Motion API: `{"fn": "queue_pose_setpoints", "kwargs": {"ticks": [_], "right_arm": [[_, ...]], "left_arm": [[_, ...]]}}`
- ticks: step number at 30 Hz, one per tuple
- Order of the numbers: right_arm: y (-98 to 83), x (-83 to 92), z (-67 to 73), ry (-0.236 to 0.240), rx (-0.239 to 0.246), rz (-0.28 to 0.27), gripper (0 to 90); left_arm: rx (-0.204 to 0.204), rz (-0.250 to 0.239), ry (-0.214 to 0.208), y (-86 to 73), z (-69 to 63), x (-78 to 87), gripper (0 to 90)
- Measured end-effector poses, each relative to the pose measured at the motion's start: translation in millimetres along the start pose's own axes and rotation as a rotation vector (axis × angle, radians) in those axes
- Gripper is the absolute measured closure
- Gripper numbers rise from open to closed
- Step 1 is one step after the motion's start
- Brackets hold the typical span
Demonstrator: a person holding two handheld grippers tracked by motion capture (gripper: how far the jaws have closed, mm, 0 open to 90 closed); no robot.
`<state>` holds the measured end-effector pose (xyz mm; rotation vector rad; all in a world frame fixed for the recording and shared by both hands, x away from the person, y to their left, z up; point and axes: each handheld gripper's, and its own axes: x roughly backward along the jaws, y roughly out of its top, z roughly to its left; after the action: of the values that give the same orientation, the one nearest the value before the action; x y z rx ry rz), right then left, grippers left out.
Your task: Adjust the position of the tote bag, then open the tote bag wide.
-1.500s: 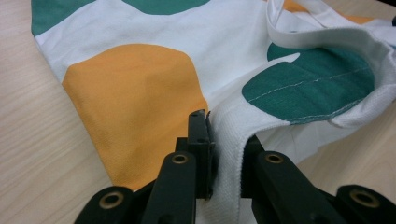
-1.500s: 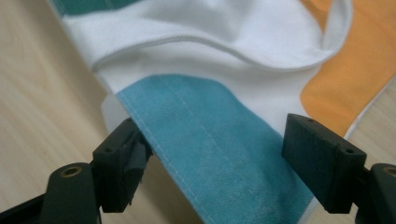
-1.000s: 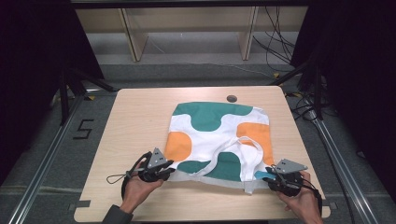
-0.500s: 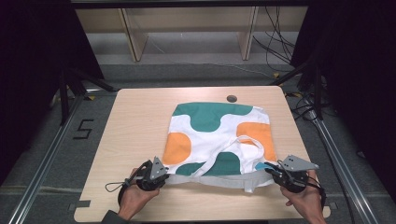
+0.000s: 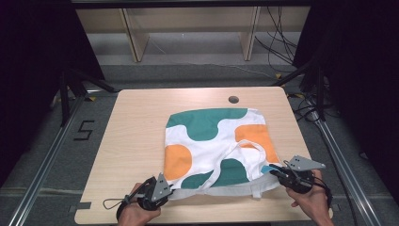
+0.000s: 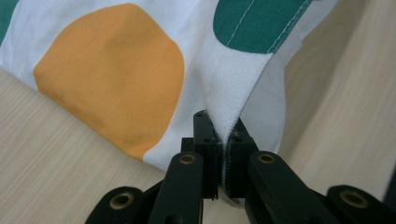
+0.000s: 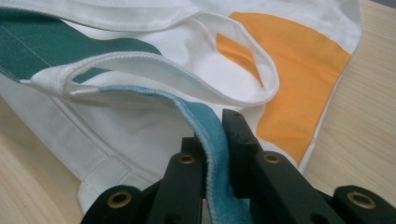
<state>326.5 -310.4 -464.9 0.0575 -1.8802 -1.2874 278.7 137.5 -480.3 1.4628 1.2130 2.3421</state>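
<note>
White cotton garment with green and orange blobs, lying flat mid-desk: left tongs and right tongs are both clamping its near hem corners, grip done, lifting or folding still remaining.

**Cloth, wood and black plastic**

The bag was matt woven cloth, white with green and orange patches, its hems ribbed and stitched. One strap looked like fuzzy blue webbing. The worktop was pale wood with fine grain, smooth. Each tool had matt black jaws with brassy rivets.
</note>
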Motion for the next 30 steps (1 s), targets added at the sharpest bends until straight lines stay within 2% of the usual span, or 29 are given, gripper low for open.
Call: {"fn": "queue_pose_setpoints", "kwargs": {"ticks": [1, 2, 3, 4, 7, 8, 10, 11, 12, 13, 15, 16, 17, 18, 19, 20, 21, 22, 23, 25, 26, 27, 28, 29, 30], "right_arm": [[-0.5, -0.7, -0.1, 0.004, -0.008, 0.008, 84.7], [-0.3, -1.9, 1.4, 0.035, -0.009, 0.005, 84.4], [-0.3, -2.1, 1.2, 0.034, -0.005, 0.002, 84.4], [-0.3, -2.2, 1.0, 0.033, -0.003, 0.002, 84.4], [-0.2, -1.5, 1.8, 0.039, -0.010, 0.004, 84.4], [-0.2, -1.3, 1.5, 0.041, -0.005, 0.004, 84.4], [0.7, 0.3, 1.7, 0.038, -0.006, 0.002, 84.4], [1.0, 2.5, 4.9, 0.035, -0.053, 0.018, 84.4], [1.8, 2.0, 2.6, 0.034, -0.021, 0.002, 84.6], [3.2, 4.2, 5.9, 0.043, -0.043, 0.003, 84.9], [7.5, 6.1, 1.9, 0.050, -0.022, -0.012, 85.8], [7.5, 6.1, 1.9, 0.050, -0.022, -0.012, 85.8], [9.4, 7.3, 4.6, 0.067, -0.047, -0.012, 86.0], [11.3, 7.6, 3.6, 0.068, -0.043, -0.016, 86.3], [14.9, 7.4, 4.1, 0.092, -0.051, -0.016, 86.5], [17.9, 8.2, 1.3, 0.074, -0.027, -0.018, 86.7], [25.9, 9.5, -1.1, 0.076, -0.010, -0.017, 87.1], [31.4, 11.2, 0.0, 0.099, -0.028, -0.020, 87.2], [31.4, 11.2, 0.0, 0.099, -0.028, -0.020, 87.2], [44.1, 14.8, -9.3, 0.110, -0.010, -0.027, 87.2], [48.7, 17.8, -9.1, 0.134, -0.038, -0.016, 87.2], [54.4, 19.8, -12.4, 0.143, -0.041, -0.014, 87.2], [68.2, 23.6, -20.5, 0.160, -0.008, 0.014, 87.2], [68.2, 23.6, -20.5, 0.160, -0.008, 0.014, 87.2], [73.4, 25.3, -19.0, 0.187, -0.020, 0.027, 87.2]], "left_arm": [[0.006, -0.003, -0.009, -0.7, -0.2, 0.4, 85.8], [0.035, -0.025, -0.019, -2.0, -0.4, 0.6, 85.7], [0.033, -0.003, -0.012, -1.7, 0.8, 2.6, 85.7], [0.054, -0.029, -0.017, -1.8, 1.6, 2.8, 85.6], [0.058, -0.023, -0.012, -0.9, 3.1, 4.0, 85.6], [0.046, -0.043, -0.006, -0.8, 4.7, 5.1, 85.6], [0.051, -0.053, -0.003, -0.4, 5.9, 5.8, 85.6], [0.056, -0.058, -0.002, 0.0, 6.1, 6.7, 85.7], [0.046, -0.040, -0.001, 0.9, 8.1, 9.2, 85.8], [0.058, -0.057, 0.002, 1.4, 8.9, 9.7, 85.8], [0.049, -0.062, 0.008, 3.3, 15.6, 14.1, 85.8], [0.049, -0.062, 0.008, 3.3, 15.6, 14.1, 85.8], [0.068, -0.080, 0.008, 4.3, 15.9, 15.0, 85.8], [0.057, -0.075, 0.018, 5.4, 18.3, 17.9, 85.7], [0.054, -0.069, 0.024, 6.5, 19.8, 20.0, 85.5], [0.067, -0.091, 0.018, 7.5, 20.3, 20.6, 85.5], [0.054, -0.070, 0.024, 9.1, 22.3, 23.8, 85.6], [0.040, -0.071, 0.021, 14.1, 26.7, 28.6, 85.7], [0.040, -0.071, 0.021, 14.1, 26.7, 28.6, 85.7], [0.035, -0.077, -0.007, 20.9, 33.1, 34.7, 85.9], [0.041, -0.069, -0.019, 24.9, 37.8, 37.9, 86.0], [0.052, -0.069, -0.035, 28.8, 42.7, 40.1, 86.1], [0.054, -0.040, -0.055, 37.6, 53.1, 46.2, 86.3], [0.054, -0.040, -0.055, 37.6, 53.1, 46.2, 86.3], [0.058, -0.037, -0.059, 42.2, 57.6, 49.0, 86.3]]}}
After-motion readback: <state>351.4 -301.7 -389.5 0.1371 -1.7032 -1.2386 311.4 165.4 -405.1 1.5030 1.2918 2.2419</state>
